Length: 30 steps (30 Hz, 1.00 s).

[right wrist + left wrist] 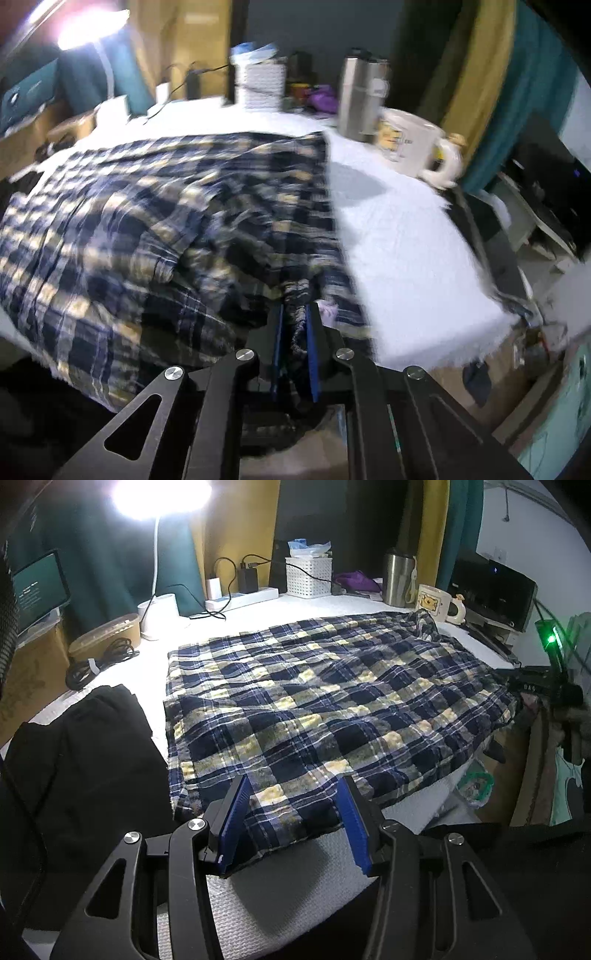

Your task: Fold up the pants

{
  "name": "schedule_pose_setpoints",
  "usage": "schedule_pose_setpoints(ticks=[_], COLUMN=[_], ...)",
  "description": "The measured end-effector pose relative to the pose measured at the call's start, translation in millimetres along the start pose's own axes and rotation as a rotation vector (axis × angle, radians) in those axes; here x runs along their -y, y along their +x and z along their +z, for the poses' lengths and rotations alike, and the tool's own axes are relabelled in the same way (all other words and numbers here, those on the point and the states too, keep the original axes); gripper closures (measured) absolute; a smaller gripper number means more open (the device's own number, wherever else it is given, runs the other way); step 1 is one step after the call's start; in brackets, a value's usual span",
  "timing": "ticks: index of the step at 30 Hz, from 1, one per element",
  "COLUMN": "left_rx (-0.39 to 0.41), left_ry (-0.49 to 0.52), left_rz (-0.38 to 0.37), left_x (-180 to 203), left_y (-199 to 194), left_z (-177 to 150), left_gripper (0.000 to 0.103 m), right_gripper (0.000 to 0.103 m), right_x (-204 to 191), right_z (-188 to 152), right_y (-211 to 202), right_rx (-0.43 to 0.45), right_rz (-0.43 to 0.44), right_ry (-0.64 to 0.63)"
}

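Two grippers: left gripper point(293, 801) jaws apart over one plaid pants point(314, 701) at the table point(295, 886) edge; only the right-wrist view shows right gripper point(294, 314) clamped on cloth.

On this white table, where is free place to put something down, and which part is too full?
Free: the bare white table right of the plaid pants, in front of the white mug; also a strip between the pants' near hem and the table's front edge. Crowded: the back edge, with lamp base, power strip, white basket and steel tumbler.
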<state>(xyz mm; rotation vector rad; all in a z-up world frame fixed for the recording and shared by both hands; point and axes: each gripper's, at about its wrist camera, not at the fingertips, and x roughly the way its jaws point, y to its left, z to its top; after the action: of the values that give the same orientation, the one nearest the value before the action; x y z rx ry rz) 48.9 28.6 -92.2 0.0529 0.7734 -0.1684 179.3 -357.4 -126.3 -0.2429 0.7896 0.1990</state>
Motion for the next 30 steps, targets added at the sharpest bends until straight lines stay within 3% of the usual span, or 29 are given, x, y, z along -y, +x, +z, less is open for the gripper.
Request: schedule_pose_setpoints(ticks=[7,9,11,13,18,22,27,30], left_rx=[0.004,0.008,0.011,0.011,0.007,0.001,-0.012,-0.011], left_ry=[0.025,0.026,0.021,0.014,-0.003,-0.012,-0.024,-0.028], left_rz=[-0.005,-0.002,-0.001,0.002,-0.001,-0.008,-0.018,-0.027], left_x=[2,2,2,2,1,3,2,1], left_y=[-1,-3,-4,-5,-5,-3,1,2], left_z=[4,5,6,7,7,7,6,5], left_gripper=[0.054,0.054,0.054,0.054,0.054,0.053,0.053,0.041], right_gripper=[0.091,0.078,0.028,0.016,0.016,0.016,0.016,0.016], right_x=[20,19,20,22,15,15,-13,-35], right_z=[-12,-15,-20,-28,-55,-72,-83,-79], right_y=[-8,-13,-22,-31,-40,-32,-10,-4], right_rx=[0.028,0.039,0.056,0.079,0.087,0.058,0.007,0.031], right_rz=[-0.055,-0.053,-0.091,-0.114,-0.201,-0.214,-0.278,-0.320], right_ry=[0.063,0.057,0.059,0.059,0.009,0.013,-0.133,-0.240])
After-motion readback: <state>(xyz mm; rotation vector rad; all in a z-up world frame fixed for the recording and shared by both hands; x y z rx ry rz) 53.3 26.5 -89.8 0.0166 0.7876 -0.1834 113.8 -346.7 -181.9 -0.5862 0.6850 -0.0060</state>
